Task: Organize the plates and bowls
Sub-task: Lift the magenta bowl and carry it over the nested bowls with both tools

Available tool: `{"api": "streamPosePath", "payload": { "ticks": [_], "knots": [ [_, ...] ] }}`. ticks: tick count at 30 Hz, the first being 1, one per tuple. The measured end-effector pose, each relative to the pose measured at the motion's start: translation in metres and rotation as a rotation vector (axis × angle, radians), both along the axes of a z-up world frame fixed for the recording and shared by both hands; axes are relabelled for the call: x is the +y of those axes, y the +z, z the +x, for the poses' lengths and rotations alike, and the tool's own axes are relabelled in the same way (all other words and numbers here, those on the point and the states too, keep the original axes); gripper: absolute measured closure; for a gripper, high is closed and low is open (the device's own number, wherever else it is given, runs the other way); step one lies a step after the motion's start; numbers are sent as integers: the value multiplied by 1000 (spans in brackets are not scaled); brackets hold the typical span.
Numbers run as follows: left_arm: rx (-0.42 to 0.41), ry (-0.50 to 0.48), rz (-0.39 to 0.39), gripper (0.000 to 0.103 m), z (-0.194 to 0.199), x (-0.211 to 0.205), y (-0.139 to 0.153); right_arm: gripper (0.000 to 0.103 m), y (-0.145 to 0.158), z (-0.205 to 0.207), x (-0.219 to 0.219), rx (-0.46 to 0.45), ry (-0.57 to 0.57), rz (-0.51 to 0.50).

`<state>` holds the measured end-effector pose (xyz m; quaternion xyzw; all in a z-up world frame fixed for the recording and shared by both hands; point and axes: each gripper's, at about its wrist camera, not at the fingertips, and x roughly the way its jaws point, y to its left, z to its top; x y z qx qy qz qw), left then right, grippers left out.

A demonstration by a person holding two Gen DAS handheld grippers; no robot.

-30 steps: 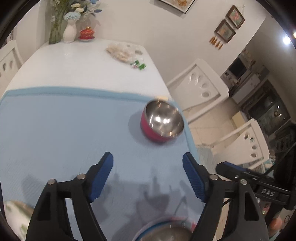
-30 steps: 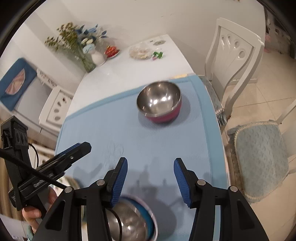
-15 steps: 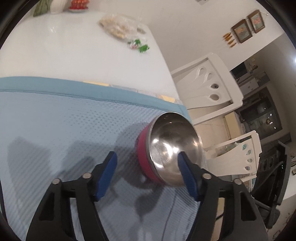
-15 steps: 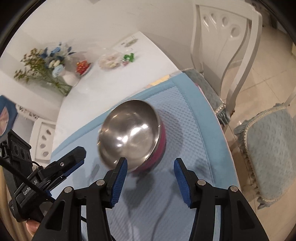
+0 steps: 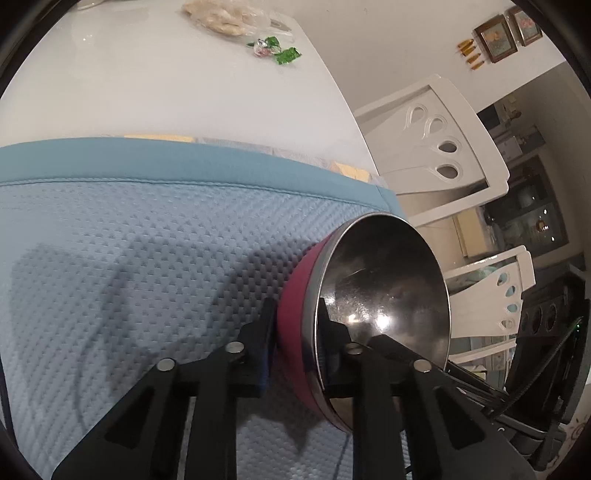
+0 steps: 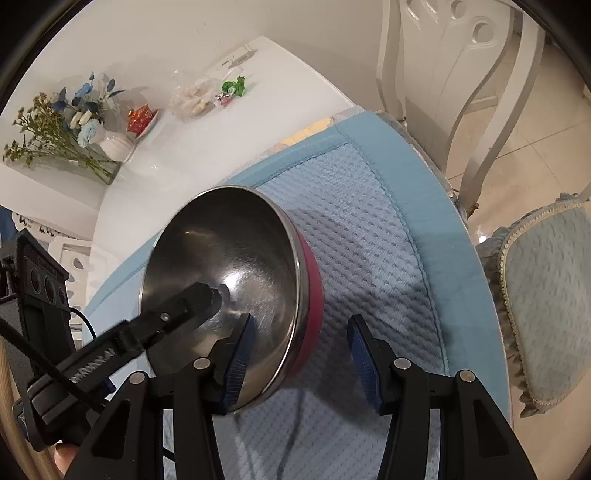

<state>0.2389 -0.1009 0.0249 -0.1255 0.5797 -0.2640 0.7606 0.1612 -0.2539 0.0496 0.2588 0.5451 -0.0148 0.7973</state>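
A steel bowl with a magenta outside (image 5: pixel 384 295) sits tilted on the light blue mat (image 5: pixel 129 240). My left gripper (image 5: pixel 295 328) is shut on its near rim, one finger outside and one inside. In the right wrist view the same bowl (image 6: pixel 229 273) shows with the left gripper's finger reaching into it. My right gripper (image 6: pixel 301 350) is open around the bowl's right rim, left finger inside, right finger outside and apart from the wall.
The mat (image 6: pixel 369 229) covers the near part of a white table (image 5: pixel 166 81). Snack bag (image 5: pixel 225 16), green candies (image 5: pixel 280 51), flower vase (image 6: pixel 110 142) and red dish (image 6: pixel 142 116) stand at the far end. White chairs (image 5: pixel 436 147) line the right side.
Both grippers moved forward to the bowl. My left gripper closed on its rim and the bowl tipped up. My right gripper came to straddle the rim, still open.
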Motion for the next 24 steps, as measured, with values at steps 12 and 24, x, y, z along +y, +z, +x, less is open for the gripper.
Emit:
{"api": "streamPosePath", "payload": {
  "ticks": [12, 24],
  "knots": [
    [-30, -14, 20, 90, -9, 1, 7, 80, 2, -2, 14, -7, 47, -95],
    [-75, -16, -29, 90, -51, 22, 56, 80, 45, -33, 38, -11, 122, -123]
  ]
}}
